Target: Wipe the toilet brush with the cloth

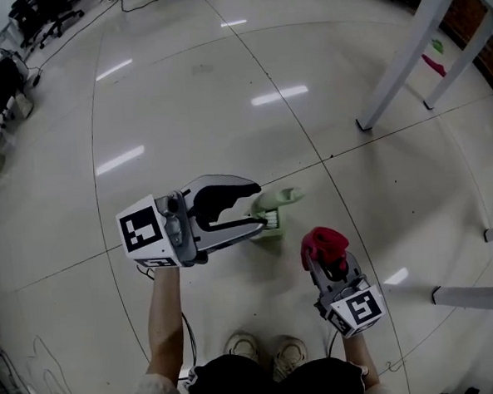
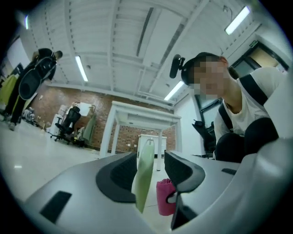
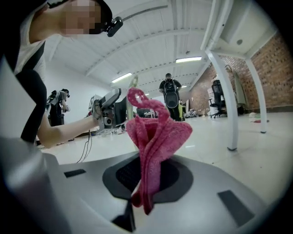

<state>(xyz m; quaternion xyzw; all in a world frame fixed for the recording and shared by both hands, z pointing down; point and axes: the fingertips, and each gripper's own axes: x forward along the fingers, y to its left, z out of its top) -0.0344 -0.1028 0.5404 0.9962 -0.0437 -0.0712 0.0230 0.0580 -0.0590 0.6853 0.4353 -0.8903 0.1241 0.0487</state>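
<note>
The pale green toilet brush [image 1: 270, 222] hangs in my left gripper [image 1: 262, 206], low over the floor in the head view, with another pale green part [image 1: 278, 198] just beyond it. In the left gripper view its flat handle [image 2: 144, 176] stands upright between the jaws, lying against the left pad. My right gripper [image 1: 325, 260] is shut on a bunched red cloth [image 1: 323, 244], to the right of the brush and apart from it. In the right gripper view the cloth [image 3: 155, 137] rises from the closed jaws of that gripper [image 3: 147, 185]; the left gripper [image 3: 107, 109] shows behind it.
White table legs [image 1: 404, 53] stand at the back right, and another white frame bar [image 1: 477, 296] lies at the right edge. Cables [image 1: 50, 383] trail at the lower left. My shoes [image 1: 264, 351] are below the grippers. A person [image 3: 170, 93] stands far off.
</note>
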